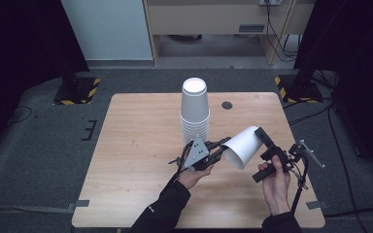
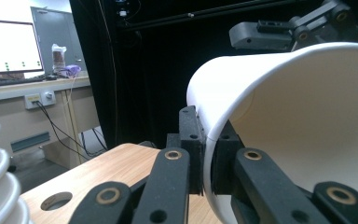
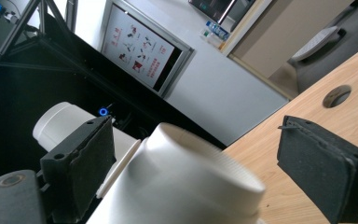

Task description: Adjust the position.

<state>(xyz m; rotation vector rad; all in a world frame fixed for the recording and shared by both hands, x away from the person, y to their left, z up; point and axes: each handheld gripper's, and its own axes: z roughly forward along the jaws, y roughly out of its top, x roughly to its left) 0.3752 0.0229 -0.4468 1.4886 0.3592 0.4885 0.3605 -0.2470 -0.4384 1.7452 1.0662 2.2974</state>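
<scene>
One white paper cup (image 1: 243,146), tipped sideways above my table (image 1: 136,145), rim pinched in my left tongs (image 1: 219,151), right tongs (image 1: 264,138) released around its base, hollow, stack of cups (image 1: 194,109) behind.

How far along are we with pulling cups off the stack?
Done: one paper cup is off the cup stack and lifted above the table, tilted on its side. In hand: the left hand-held gripper is shut on the cup's rim, one pad inside and one outside; the right hand-held gripper straddles its base, pads apart from the wall. Left: setting this cup down, probably, and the stack's remaining cups.
</scene>
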